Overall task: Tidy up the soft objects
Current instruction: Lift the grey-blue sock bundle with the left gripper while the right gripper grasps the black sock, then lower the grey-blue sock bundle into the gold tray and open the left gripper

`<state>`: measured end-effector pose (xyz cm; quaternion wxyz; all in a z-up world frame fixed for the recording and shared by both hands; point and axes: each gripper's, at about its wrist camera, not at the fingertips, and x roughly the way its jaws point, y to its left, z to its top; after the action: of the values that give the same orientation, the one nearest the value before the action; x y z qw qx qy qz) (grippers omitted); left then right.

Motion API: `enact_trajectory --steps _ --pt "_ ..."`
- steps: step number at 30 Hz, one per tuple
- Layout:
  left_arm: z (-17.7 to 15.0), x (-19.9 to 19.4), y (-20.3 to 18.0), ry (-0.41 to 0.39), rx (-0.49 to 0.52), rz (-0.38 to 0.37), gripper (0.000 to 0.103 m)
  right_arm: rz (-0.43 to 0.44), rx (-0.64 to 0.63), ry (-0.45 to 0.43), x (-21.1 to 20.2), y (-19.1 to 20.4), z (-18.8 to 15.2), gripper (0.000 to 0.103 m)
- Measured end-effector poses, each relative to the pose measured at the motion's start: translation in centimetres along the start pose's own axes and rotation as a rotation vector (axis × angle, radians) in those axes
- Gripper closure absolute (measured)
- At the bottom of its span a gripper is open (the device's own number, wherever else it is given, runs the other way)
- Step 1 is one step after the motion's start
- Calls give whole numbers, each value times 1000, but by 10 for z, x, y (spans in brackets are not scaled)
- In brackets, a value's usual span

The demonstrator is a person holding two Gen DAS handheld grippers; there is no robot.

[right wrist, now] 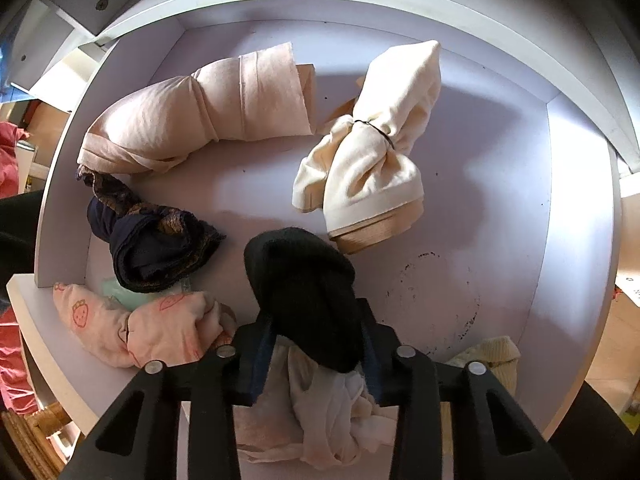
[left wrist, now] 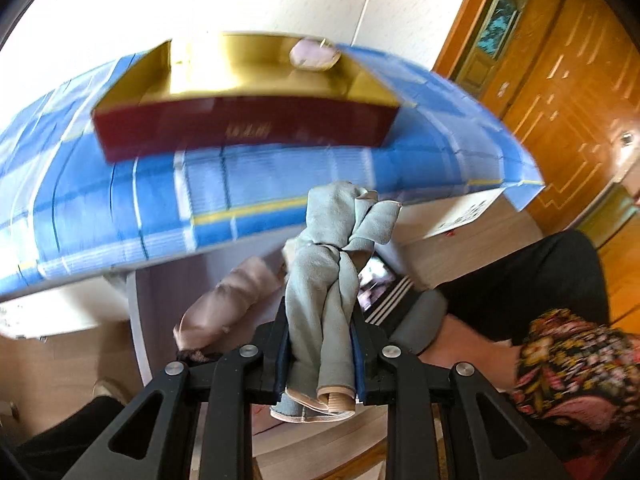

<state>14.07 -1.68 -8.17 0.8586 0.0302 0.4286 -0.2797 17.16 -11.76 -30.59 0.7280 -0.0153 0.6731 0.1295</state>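
Socks, knotted into bundles, are the load here. Left wrist view: left claw (left wrist: 320,364) clamped narrow on a grey-blue sock bundle (left wrist: 332,276), held clear above the floor, with a blurred red-and-gold box (left wrist: 244,120) on blue checked cloth (left wrist: 120,208) beyond. Light, limp, compressible; the knot gives the firmest hold. Right wrist view: right claw (right wrist: 316,348) pointing down into a white drawer (right wrist: 576,208), jaws close around a black sock bundle (right wrist: 304,292), apparently pinching it. Cream bundle (right wrist: 364,168), tan hosiery roll (right wrist: 200,116), navy bundle (right wrist: 148,240) and strawberry-print bundle (right wrist: 140,328) lie apart nearby. Soft, non-fragile; likely to snag neighbours.
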Motion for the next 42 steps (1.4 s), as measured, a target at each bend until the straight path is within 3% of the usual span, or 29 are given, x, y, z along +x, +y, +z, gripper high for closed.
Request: enact_trajectory --steps 7,14,19,23,30,42 --pt "46 -36 -4 -86 -28 -55 78 -2 16 0 -10 -8 -3 73" --pt "106 -50 12 -150 -40 7 78 44 99 4 -11 -22 -1 74" --pt "143 -45 35 -157 -112 50 78 111 164 -42 -26 -34 0 74" --pt "170 -24 52 -128 -155 118 78 137 189 -73 -40 -37 0 74" --pt "203 19 84 -60 -208 240 78 166 264 -51 -42 -48 -2 75" --pt "238 89 138 32 -278 365 78 211 315 -39 -49 -57 -5 74"
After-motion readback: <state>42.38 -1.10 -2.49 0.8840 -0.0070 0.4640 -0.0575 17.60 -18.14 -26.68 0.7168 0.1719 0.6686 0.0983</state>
